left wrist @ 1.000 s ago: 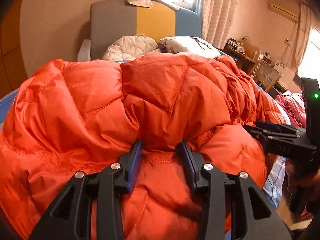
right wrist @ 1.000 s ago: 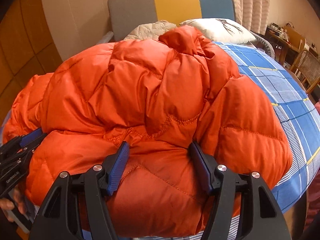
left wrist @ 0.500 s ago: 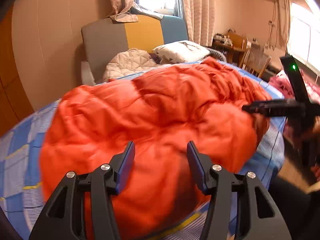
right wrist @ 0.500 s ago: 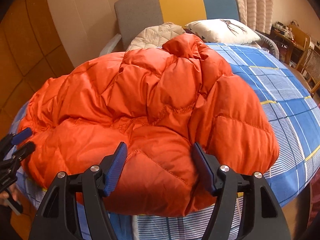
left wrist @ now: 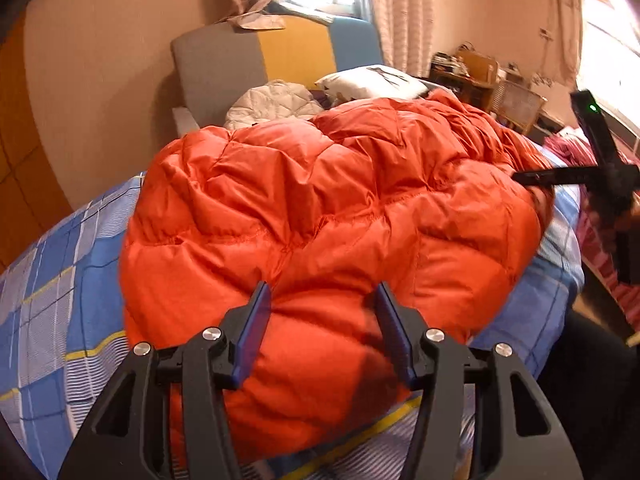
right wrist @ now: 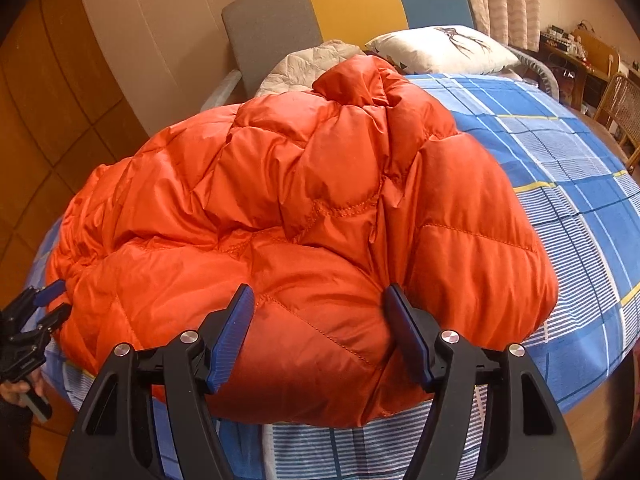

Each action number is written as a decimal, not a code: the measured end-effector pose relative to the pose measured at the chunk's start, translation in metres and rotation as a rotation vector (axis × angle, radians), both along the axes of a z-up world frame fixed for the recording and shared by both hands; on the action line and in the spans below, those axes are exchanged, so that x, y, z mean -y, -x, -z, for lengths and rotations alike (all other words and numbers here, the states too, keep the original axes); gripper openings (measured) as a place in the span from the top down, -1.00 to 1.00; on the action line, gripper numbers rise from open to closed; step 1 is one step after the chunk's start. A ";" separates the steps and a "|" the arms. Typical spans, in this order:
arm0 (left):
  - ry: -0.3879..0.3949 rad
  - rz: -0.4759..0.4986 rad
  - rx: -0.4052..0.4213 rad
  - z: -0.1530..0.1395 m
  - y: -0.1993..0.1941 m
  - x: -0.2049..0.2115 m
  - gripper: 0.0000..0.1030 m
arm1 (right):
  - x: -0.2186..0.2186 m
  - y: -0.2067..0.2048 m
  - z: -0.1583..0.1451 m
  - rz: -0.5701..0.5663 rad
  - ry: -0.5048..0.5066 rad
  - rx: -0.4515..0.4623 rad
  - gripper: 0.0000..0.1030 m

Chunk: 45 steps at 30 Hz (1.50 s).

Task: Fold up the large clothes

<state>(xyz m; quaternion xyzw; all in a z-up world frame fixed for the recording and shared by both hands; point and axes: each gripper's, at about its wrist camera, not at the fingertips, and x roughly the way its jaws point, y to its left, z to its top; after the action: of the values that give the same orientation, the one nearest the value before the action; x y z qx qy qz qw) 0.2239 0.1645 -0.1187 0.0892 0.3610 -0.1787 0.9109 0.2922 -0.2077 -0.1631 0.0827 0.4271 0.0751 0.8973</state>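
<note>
**Already bundled, both my jaws off the jacket**

Plainly, one orange down jacket (right wrist: 304,216) lay heaped on the bed (right wrist: 580,200), its bulk reaching the near edge and overhanging it slightly, with the checked bedsheet bare toward the far right corner. My left gripper (left wrist: 322,320) hung over the near edge with its jaws spread apart and nothing between them; my right gripper (right wrist: 320,320) did likewise, spread wide at the jacket's near hem and clamping no cloth.

My worry, as a judgement: the padding is puffy and slick, so the folded bundle could spring open or slide off the near edge once unsupported. A shallow pinch would catch only the outer shell and slip. Pressing one side alone could roll the heap toward the bare sheet.

Counted: one jacket, two grippers, each with two blue pads. At the head edge sat one white pillow (right wrist: 444,50) with a dark print and one pale quilted garment (right wrist: 308,66), both just beyond the jacket, below one grey, yellow and blue headboard (right wrist: 344,4). Beyond the bed's far right side stood one wicker chair (right wrist: 622,108).
</note>
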 end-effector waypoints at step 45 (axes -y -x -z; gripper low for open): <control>-0.012 0.081 -0.173 0.023 -0.013 -0.024 -0.02 | 0.120 -0.018 0.039 -0.081 -0.414 -0.204 0.12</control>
<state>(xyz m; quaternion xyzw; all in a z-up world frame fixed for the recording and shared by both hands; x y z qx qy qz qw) 0.2373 0.1882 -0.1413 0.0932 0.4355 -0.2204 0.8678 0.3106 -0.3281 -0.2020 0.2548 0.4940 0.1883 0.8097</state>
